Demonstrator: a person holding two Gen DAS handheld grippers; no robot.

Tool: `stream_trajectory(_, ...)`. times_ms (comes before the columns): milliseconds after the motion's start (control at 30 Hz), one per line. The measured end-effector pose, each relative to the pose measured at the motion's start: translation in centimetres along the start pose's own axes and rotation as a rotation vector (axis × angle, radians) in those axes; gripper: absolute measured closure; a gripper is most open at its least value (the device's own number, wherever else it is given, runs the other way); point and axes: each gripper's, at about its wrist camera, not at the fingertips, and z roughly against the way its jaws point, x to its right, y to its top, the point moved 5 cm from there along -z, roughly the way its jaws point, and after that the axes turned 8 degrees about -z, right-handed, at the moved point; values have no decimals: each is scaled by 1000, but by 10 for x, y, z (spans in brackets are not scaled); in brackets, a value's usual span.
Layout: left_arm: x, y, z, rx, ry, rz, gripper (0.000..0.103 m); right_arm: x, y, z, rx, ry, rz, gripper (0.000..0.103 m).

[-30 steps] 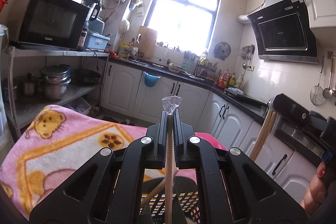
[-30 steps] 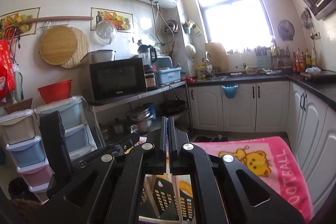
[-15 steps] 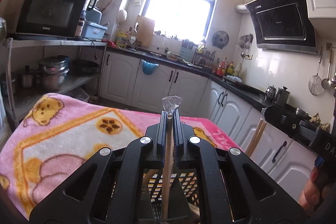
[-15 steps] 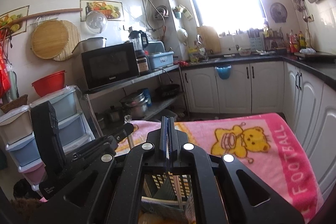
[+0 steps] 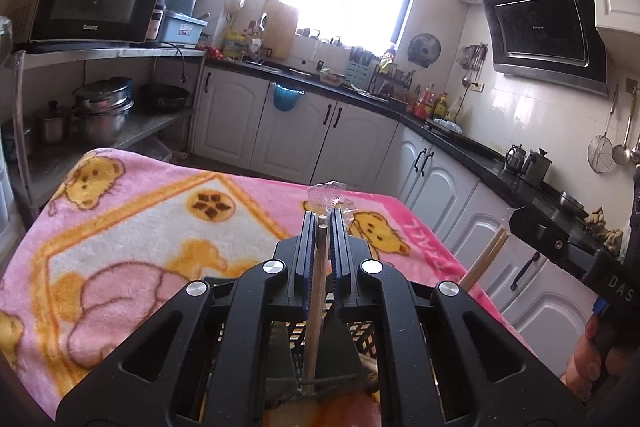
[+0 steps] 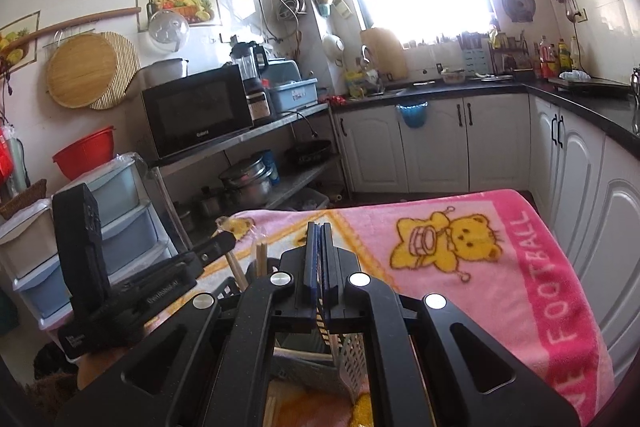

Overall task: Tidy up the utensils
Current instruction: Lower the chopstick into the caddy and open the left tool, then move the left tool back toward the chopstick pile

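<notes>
My left gripper (image 5: 321,223) is shut on a pair of wooden chopsticks (image 5: 316,303) in a clear plastic sleeve whose top sticks out above the fingertips. It holds them upright over a black slotted utensil basket (image 5: 362,333) on the pink blanket. My right gripper (image 6: 319,229) is shut on another wooden chopstick pair (image 6: 325,327), seen from the left wrist view at the right (image 5: 482,261). The basket (image 6: 230,289) lies just below both grippers. A grey slotted spatula (image 6: 352,363) lies in it.
A pink bear-print blanket (image 5: 132,227) covers the table, also in the right wrist view (image 6: 500,267). White cabinets (image 5: 296,131) and a black counter run behind. A metal shelf with a microwave (image 6: 196,111) and pots stands at the left.
Both grippers have tilted down and moved lower toward the basket, so more of the blanket shows. Each still holds its chopsticks.
</notes>
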Motion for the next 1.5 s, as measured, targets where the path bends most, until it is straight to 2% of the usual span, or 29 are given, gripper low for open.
stream_trajectory(200, -2, -4, 4, -20, -2, 13, 88, 2, -5, 3, -28, 0, -13, 99)
stream_trajectory(267, -4, -6, 6, -26, -6, 22, 84, 3, -8, 5, -32, -2, -17, 90)
stream_trajectory(333, -5, -7, 7, -31, -12, 30, 80, 4, -10, 8, -36, -8, -16, 86)
stream_trajectory(800, -7, -14, 27, -49, -10, 54, 59, 12, -32, 22, -76, -53, -6, 71)
stream_trajectory(1000, -6, -17, 36, -56, -11, 59, 46, 9, -41, 26, -86, -60, 15, 64)
stream_trajectory(1267, -3, -22, 45, -63, -18, 55, 23, 4, -47, 31, -83, -61, 39, 50)
stream_trajectory(1500, -5, -29, 58, -61, -15, 67, 13, 3, -52, 35, -89, -60, 54, 44)
